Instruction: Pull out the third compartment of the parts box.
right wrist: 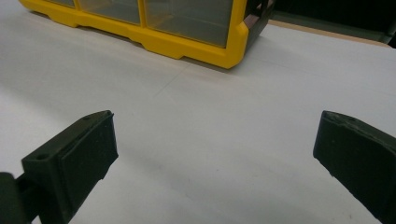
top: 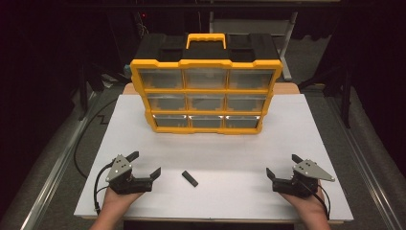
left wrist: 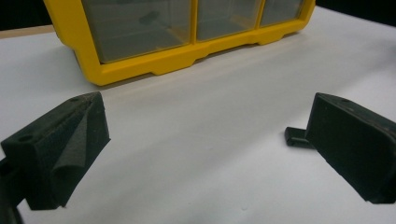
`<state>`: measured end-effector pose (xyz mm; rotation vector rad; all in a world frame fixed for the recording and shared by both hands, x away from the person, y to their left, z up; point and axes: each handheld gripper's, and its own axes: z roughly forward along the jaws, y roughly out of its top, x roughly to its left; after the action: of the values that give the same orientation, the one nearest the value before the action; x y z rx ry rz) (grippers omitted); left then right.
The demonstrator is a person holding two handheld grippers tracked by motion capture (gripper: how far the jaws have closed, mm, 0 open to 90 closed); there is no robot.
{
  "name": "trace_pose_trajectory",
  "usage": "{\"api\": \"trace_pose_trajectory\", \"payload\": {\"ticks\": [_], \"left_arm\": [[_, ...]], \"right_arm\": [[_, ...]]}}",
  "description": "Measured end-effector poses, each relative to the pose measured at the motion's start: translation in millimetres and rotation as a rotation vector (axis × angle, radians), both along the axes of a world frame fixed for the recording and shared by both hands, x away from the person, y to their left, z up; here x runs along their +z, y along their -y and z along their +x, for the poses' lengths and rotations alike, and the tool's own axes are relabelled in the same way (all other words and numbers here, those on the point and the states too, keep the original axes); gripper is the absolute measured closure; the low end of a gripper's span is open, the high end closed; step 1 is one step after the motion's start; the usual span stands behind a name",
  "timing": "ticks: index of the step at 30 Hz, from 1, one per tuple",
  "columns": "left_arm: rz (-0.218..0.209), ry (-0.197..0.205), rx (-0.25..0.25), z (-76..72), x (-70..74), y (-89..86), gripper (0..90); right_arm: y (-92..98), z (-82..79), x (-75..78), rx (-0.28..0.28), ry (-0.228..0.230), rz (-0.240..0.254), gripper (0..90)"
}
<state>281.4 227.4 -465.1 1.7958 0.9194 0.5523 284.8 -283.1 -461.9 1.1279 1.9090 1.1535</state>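
A yellow and black organizer case (top: 206,96) with clear drawers stands upright at the back of the white board (top: 210,148). A small black stick-shaped part (top: 189,178) lies flat near the front, between the two hands. My left gripper (top: 145,164) rests at the front left, jaws wide open and holding nothing. In the left gripper view the small black part (left wrist: 295,137) peeks out beside the right jaw, and the organizer case (left wrist: 154,60) is ahead. My right gripper (top: 283,165) rests at the front right, open and empty, with the case's corner (right wrist: 233,46) ahead.
The organizer has a yellow carry handle (top: 206,39) on top. Dark floor and metal rails (top: 57,163) flank the table on both sides. A black cable (top: 98,189) trails from the left gripper.
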Motion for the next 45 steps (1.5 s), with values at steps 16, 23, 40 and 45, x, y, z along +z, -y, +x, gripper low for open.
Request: {"api": "trace_pose_trajectory", "payload": {"ticks": [16, 23, 40, 45], "left_arm": [[-0.028, -0.019, -0.004, 3.0, -5.8, 1.7, 0.3], [-0.029, -0.011, -0.011, 2.7, -6.3, 3.0, 0.3], [-0.039, -0.008, -0.025, 1.8, -5.1, 7.1, 0.3], [-0.035, -0.017, -0.039, 1.0, -5.0, 9.4, 0.3]], "right_arm": [[-3.2, 4.1, 0.7, -0.008, 0.026, -0.008, 0.0], [-9.8, 12.4, 0.9, -0.01, 0.034, -0.015, 0.0], [-32.3, 47.6, -1.2, 0.003, 0.035, -0.013, 0.0], [-37.8, 57.8, 1.1, 0.005, 0.035, -0.013, 0.0]]}}
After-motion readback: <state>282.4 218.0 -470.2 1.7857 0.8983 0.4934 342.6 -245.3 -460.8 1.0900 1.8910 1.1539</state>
